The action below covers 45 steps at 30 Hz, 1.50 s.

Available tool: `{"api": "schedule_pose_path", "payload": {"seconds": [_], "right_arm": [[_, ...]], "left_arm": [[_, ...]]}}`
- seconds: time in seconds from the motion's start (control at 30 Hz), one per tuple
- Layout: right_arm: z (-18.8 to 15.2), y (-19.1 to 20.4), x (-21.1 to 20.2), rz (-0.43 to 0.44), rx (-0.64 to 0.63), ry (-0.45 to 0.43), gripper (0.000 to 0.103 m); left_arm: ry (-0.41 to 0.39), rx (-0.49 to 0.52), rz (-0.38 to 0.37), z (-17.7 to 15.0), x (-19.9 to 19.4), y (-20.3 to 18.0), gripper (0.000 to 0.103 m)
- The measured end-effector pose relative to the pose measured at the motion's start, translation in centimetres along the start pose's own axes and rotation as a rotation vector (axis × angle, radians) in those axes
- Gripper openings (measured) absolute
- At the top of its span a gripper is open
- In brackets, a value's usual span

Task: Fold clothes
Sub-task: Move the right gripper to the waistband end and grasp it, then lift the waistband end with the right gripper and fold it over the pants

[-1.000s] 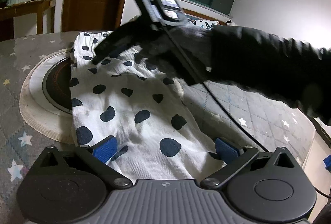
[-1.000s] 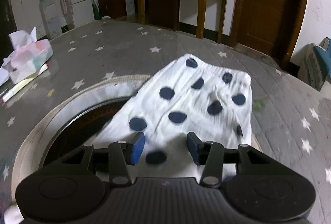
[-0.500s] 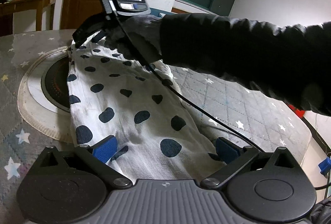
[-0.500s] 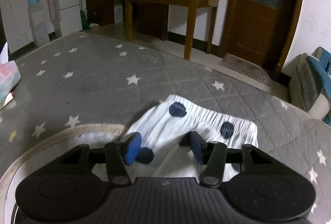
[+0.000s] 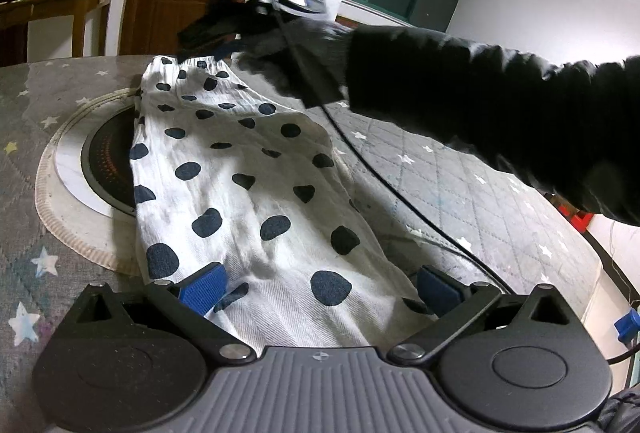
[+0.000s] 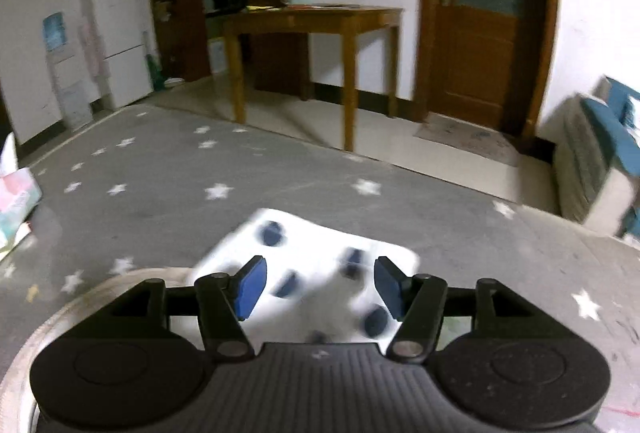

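Grey star-quilted counter (image 5: pixel 472 193), spotted white garment (image 5: pixel 248 193) spread, left gripper (image 5: pixel 320 287) and right gripper (image 6: pixel 318 287) both wide apart, empty, wooden table (image 6: pixel 316 17), brown door (image 6: pixel 484 13).

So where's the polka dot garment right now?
The polka dot garment lies on the star-patterned quilt, partly covering the round hotplate, between the left gripper's open jaws.

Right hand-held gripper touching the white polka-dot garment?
Cannot tell. In the right wrist view the right hand-held gripper is open over the blurred white polka-dot garment; no contact or gap shows plainly.
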State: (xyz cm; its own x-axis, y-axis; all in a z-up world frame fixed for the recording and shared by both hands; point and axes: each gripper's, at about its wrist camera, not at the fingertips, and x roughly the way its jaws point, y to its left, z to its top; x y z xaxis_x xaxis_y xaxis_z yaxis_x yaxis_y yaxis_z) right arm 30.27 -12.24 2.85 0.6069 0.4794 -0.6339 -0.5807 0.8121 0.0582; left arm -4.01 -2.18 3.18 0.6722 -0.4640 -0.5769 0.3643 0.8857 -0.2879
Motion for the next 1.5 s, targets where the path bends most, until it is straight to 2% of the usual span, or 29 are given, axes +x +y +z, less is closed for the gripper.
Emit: {"api": "schedule_pose_path", "payload": {"seconds": [0.23,0.37,0.43,0.5,0.6,0.77,0.97,1.13,1.3,1.5], "right_arm": [[-1.4,-4.3,1.5,-0.004,0.124,0.026,0.061],[-1.7,-4.6,2.0,0.027,0.106,0.004,0.059],[-1.6,-4.5,2.2,0.036,0.091,0.001,0.049],[-1.5,-4.3,2.2,0.050,0.086,0.001,0.031],[-1.4,-4.3,2.0,0.058,0.107,-0.002,0.017],[-1.5,-4.1,0.1,0.065,0.130,-0.037,0.011],[-1.4,-2.3,-4.3,0.118,0.094,-0.097,0.009],[-2.3,-0.2,-9.3,0.170,0.062,-0.128,0.009],[-5.0,1.8,-14.9,0.242,0.055,-0.134,0.008],[-9.4,4.4,-21.0,0.340,0.021,-0.112,0.007]], "left_arm": [[0.013,-0.019,0.006,0.4,0.1,0.1,0.103],[0.019,-0.034,0.011,0.7,0.0,0.2,0.103],[0.020,-0.037,0.016,0.8,0.0,0.2,0.103],[0.019,-0.040,0.022,0.9,-0.2,0.2,0.103],[0.015,-0.045,0.030,0.9,-0.6,0.1,0.103],[-0.004,-0.056,0.062,0.9,-1.8,0.2,0.103],[-0.021,-0.086,0.135,0.6,-3.5,0.8,0.103],[0.001,-0.135,0.198,-0.3,-4.4,1.7,0.103],[0.030,-0.159,0.249,-1.3,-4.8,2.2,0.103],[0.024,-0.201,0.268,-2.0,-6.2,2.7,0.103]]}}
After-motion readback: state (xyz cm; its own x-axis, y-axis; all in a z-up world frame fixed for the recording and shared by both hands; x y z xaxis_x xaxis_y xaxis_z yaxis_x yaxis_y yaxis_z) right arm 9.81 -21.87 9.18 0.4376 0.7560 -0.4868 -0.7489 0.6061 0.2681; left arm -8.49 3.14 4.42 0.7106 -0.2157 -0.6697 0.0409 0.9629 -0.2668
